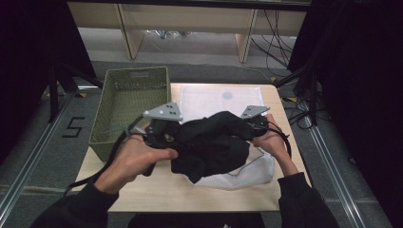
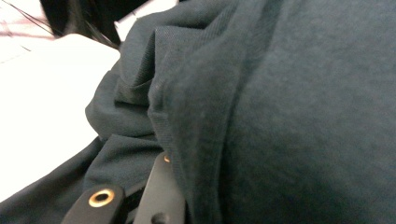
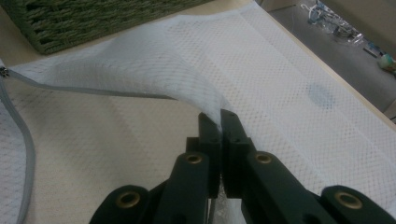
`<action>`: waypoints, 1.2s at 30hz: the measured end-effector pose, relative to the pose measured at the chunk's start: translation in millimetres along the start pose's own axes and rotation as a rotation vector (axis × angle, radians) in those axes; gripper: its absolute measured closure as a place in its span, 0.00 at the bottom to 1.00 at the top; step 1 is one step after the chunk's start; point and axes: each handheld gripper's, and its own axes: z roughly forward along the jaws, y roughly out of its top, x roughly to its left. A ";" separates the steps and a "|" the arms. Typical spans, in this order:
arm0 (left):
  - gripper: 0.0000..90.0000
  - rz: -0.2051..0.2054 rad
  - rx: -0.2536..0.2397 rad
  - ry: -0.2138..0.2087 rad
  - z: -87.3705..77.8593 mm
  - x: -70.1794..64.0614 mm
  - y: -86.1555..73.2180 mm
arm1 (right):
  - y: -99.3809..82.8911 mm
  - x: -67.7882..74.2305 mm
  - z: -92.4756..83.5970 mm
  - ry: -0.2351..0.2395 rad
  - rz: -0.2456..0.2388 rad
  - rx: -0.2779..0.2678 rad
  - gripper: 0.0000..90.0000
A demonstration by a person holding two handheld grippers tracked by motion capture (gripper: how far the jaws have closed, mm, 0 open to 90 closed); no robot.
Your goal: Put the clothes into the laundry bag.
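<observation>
your right gripper (image 3: 219,122) is clenched on the lifted edge of the white mesh bag (image 3: 299,70); your left gripper (image 1: 159,129) grips the dark garment (image 1: 211,142), bunched over the bag's mouth mid-table. both look soft, light and floppy, so i'd pinch a thick hem fold

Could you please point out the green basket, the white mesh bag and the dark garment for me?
green basket (image 1: 111,114): high view, on its near left wall.
white mesh bag (image 3: 299,60): right gripper view, on its flat mesh panel.
dark garment (image 2: 303,116): left gripper view, on its broad fabric.
</observation>
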 end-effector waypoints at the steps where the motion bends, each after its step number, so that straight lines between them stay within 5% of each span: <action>1: 0.85 -0.015 0.003 -0.004 6.9 0.9 -4.3 | -0.1 -0.5 -0.7 -0.002 0.001 -0.006 1.00; 4: 0.85 -0.061 0.037 -0.044 37.0 8.8 -22.8 | 0.1 -1.7 -3.3 -0.005 0.013 -0.013 1.00; 9: 0.84 -0.097 0.095 -0.055 78.5 22.3 -42.4 | -0.1 -2.7 -5.6 -0.007 0.023 -0.016 1.00; 11: 0.84 -0.170 0.098 -0.056 100.6 37.1 -54.6 | 0.1 -4.6 -6.7 -0.002 0.013 -0.023 1.00; 12: 0.84 -0.170 0.098 -0.056 100.6 37.1 -54.6 | 0.1 -4.6 -6.7 -0.002 0.013 -0.023 1.00; 13: 0.84 -0.166 0.118 -0.006 113.4 47.1 -61.3 | 0.1 -4.5 -8.7 0.001 0.028 -0.020 1.00; 25: 0.76 -0.186 0.142 0.197 168.0 93.8 -77.2 | 2.6 -3.8 -13.8 -0.003 0.017 -0.028 1.00; 31: 0.42 -0.217 0.234 0.259 193.4 108.2 -86.8 | 1.9 -1.7 -10.5 -0.001 0.014 -0.025 1.00; 34: 0.26 -0.206 0.250 0.288 185.9 101.6 -80.5 | 0.5 -3.1 -9.8 0.000 0.008 -0.022 1.00; 36: 0.23 -0.171 0.213 0.293 169.9 93.8 -71.8 | -0.2 -3.4 -9.7 0.005 0.004 -0.025 1.00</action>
